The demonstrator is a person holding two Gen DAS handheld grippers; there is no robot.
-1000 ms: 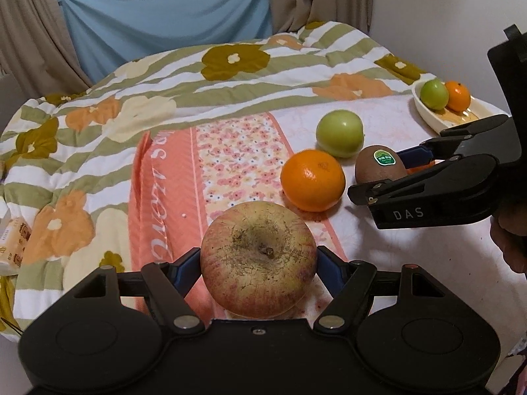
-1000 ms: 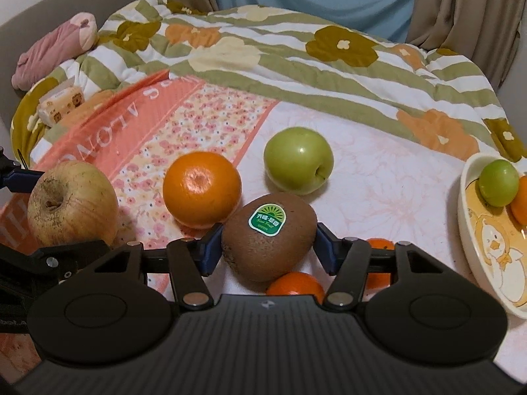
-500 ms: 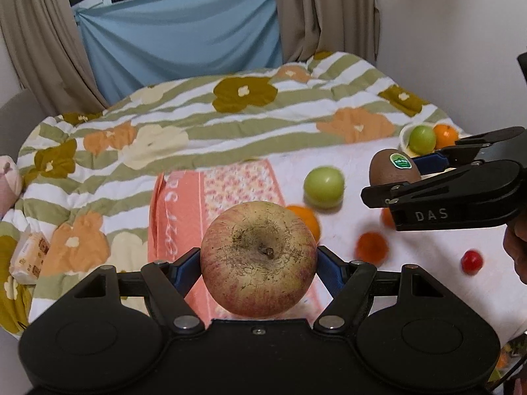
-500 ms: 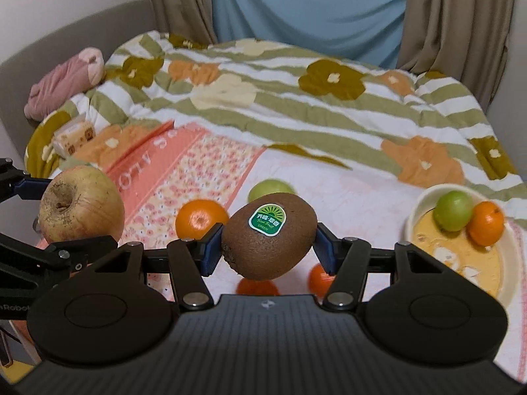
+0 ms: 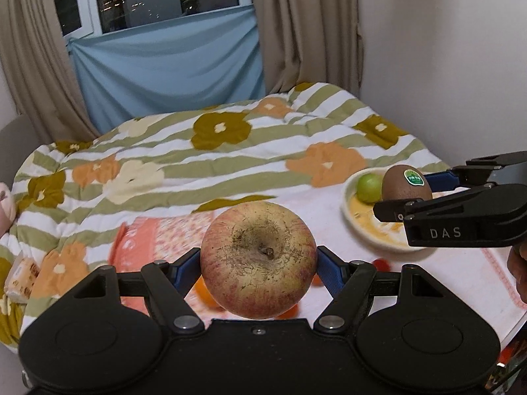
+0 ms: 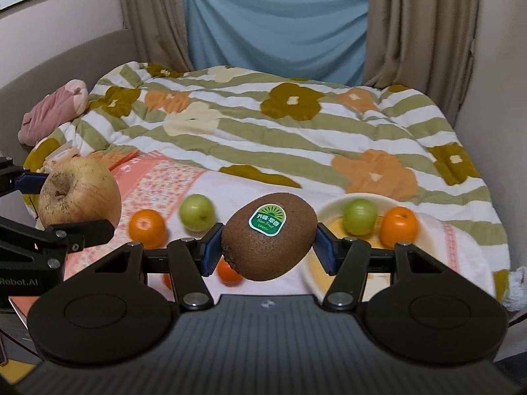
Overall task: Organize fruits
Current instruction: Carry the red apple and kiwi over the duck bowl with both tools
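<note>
Left gripper clamped on apple, right gripper clamped on kiwi, both raised above bed, kiwi near plate rim.

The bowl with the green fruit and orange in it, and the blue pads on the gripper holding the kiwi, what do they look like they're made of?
The bowl looks like glazed ceramic, maybe melamine: smooth cream rim with a printed yellow inside. The right gripper has matte blue pads that look like rubber or soft plastic, pressed against the kiwi; the arms behind look like hard black plastic.
</note>
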